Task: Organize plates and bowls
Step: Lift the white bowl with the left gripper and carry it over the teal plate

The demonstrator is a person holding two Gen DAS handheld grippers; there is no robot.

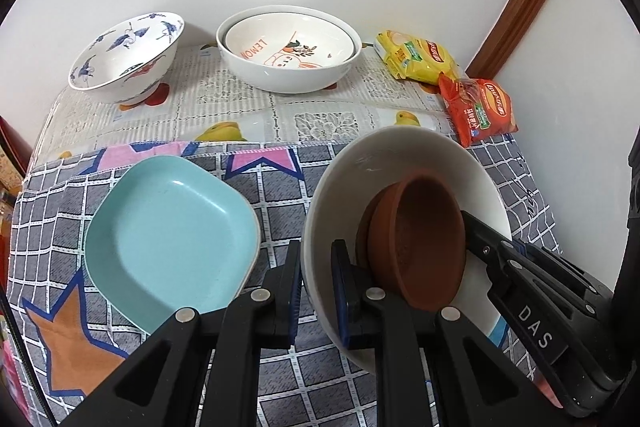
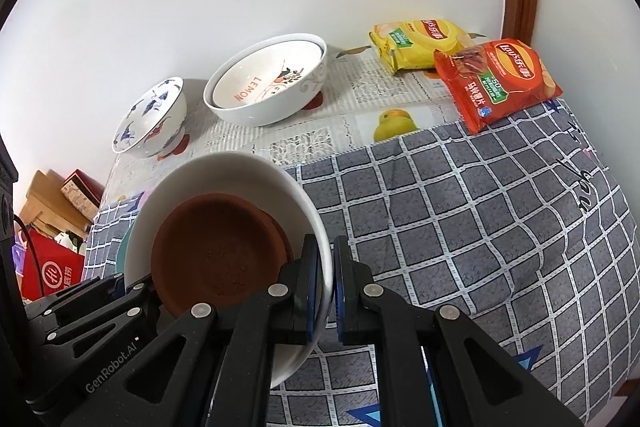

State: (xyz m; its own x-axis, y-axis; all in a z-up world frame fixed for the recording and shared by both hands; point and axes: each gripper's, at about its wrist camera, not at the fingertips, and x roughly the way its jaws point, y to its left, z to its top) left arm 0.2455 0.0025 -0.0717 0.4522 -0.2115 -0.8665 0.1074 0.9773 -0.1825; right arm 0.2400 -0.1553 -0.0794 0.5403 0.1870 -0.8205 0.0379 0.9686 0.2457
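From your left gripper (image 1: pixel 316 287), the near rim of the white bowl (image 1: pixel 400 155) disappears behind the finger pads, and the teal plate (image 1: pixel 168 227) just to its left loses its near corner behind the gripper's frame. From your right gripper (image 2: pixel 326 283), that plate shows only as a sliver at the bowl's far-left side (image 2: pixel 123 251), and the brown dish (image 2: pixel 220 251) inside the bowl is covered along its near edge by the gripper linkage. Left of it, the red carton and boxes (image 2: pixel 56 267) below the table edge are cut off and too distorted to read clearly.
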